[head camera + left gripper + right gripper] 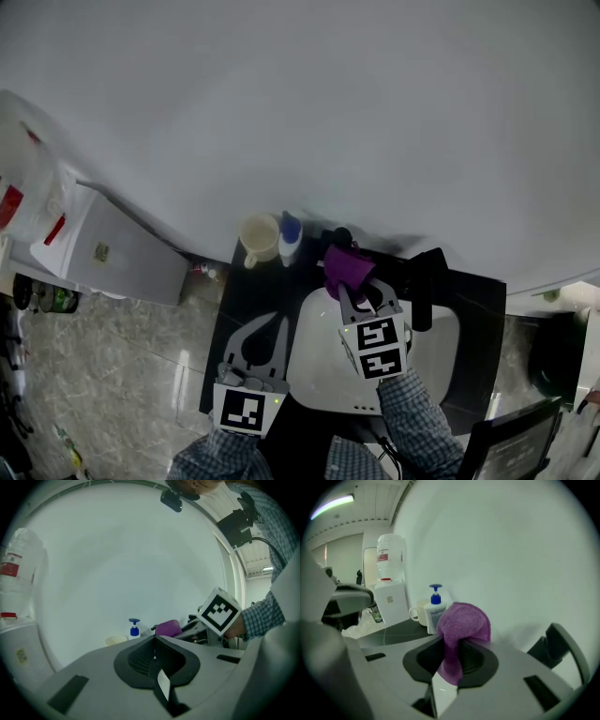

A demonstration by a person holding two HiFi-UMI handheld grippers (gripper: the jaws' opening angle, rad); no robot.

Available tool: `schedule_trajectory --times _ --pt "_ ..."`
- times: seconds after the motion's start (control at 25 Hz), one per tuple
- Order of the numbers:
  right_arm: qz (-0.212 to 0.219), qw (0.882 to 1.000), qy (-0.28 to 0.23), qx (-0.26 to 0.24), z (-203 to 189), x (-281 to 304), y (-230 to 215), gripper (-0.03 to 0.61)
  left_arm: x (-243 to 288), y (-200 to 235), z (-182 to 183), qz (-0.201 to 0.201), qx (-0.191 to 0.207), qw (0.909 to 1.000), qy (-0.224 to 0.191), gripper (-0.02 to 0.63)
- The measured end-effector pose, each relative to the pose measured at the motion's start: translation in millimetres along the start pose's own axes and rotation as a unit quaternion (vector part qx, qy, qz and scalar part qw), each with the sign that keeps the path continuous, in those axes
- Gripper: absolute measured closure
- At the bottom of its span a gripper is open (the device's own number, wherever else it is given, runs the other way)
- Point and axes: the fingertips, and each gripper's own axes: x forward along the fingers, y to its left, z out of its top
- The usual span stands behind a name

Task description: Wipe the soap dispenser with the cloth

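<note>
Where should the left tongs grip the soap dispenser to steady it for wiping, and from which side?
Probably grip the dispenser by its body, below the blue pump, coming from the front. It stands upright, the mug sits close on its left, the wall is behind, and the cloth is at its right.

Your soap dispenser (291, 240) is a white bottle with a blue pump on top. It stands up straight at the back edge of the dark counter (240, 292), by the wall. Your purple cloth (348, 267) is bunched up, pinched in your right hand-held gripper (451, 652), just beside the bottle.
</note>
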Motion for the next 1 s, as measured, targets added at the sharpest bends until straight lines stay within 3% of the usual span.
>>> schedule_trajectory --times 0.2,0.36,1.0 --pt "0.005 0.998 -0.057 -0.007 47.3 -12.1 -3.5 0.502 1.5 0.2 3.3 0.003 0.008 1.0 -0.002 0.612" --pt "0.004 0.998 -0.068 0.005 62.0 -1.0 -18.0 0.502 0.8 1.7 5.6 0.008 0.011 0.9999 -0.002 0.612" --pt "-0.042 0.998 0.033 0.046 -24.5 46.2 -60.0 0.502 -1.5 2.8 -6.5 0.017 0.004 0.9998 0.013 0.612"
